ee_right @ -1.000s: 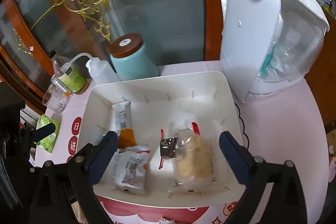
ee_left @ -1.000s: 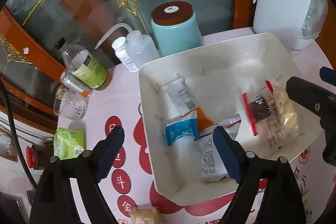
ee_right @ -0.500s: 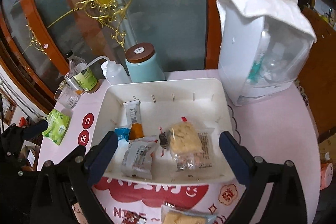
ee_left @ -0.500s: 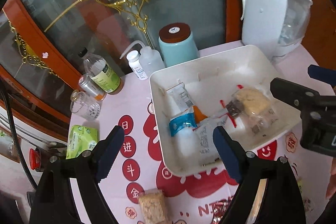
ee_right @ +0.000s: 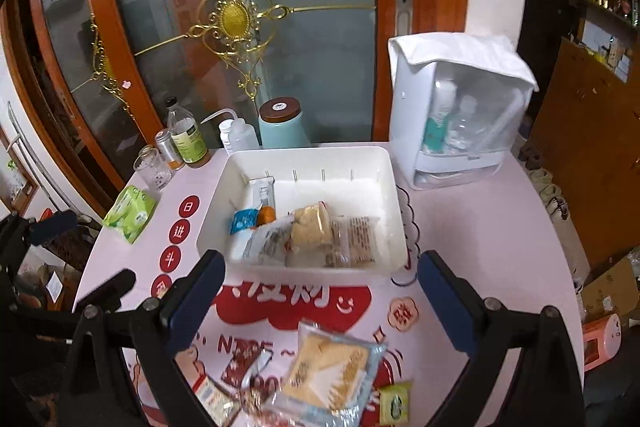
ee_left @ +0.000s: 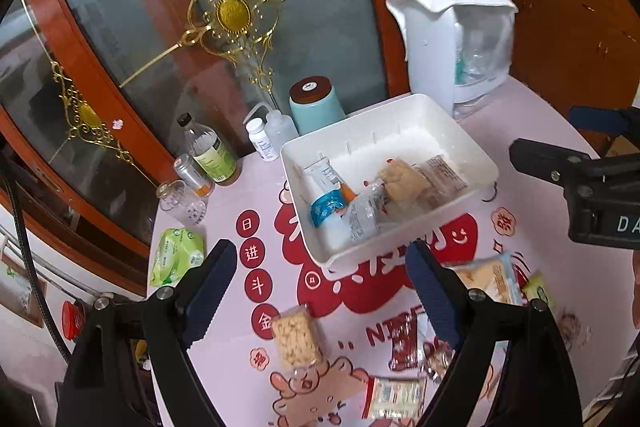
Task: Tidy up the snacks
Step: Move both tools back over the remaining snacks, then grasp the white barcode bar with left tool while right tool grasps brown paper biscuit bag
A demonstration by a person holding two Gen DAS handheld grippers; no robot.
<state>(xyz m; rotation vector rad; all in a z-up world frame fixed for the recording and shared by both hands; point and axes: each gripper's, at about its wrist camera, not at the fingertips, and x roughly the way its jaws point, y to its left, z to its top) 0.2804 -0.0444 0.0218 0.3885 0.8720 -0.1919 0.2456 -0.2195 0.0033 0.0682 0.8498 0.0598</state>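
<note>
right wrist view: right gripper (ee_right: 320, 287) and left gripper (ee_left: 316, 287) both gape, holding nothing; white bin (ee_right: 244, 163) holds several snacks. next, centre over the loose cracker pack (ee_right: 332, 367) before closing.

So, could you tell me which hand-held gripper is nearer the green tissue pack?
Left. The left hand-held gripper hangs just beside the green tissue pack; the right hand-held gripper is across the table, past the white tray.

Tray (ee_right: 312, 159) rear bare; bottles (ee_right: 188, 139) apparently crowd left.
</note>
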